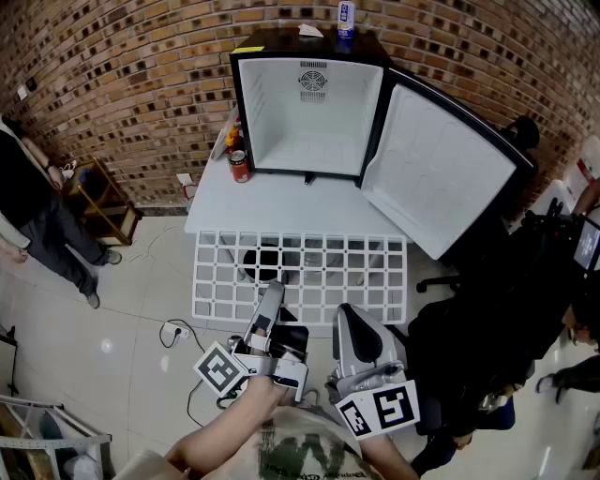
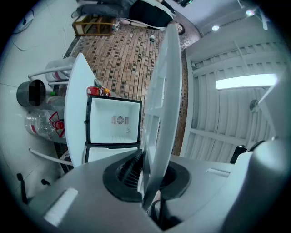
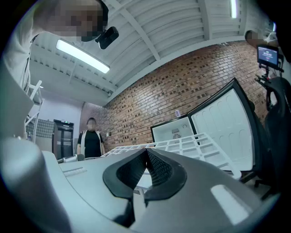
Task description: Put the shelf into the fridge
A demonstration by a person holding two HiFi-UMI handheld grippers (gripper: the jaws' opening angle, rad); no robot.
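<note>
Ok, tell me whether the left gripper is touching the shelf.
Touching: the left gripper view shows the left gripper with its jaws clamped on the edge of the shelf.

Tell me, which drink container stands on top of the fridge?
The blue and white one, on the black top of the fridge; the red can stands lower, on the white table.

One fridge (image 1: pixel 309 103), one shelf (image 1: pixel 309 267), one red can (image 1: pixel 239 166), one bottle (image 1: pixel 345 19), two grippers (image 1: pixel 273 292) (image 1: pixel 349 317)
</note>
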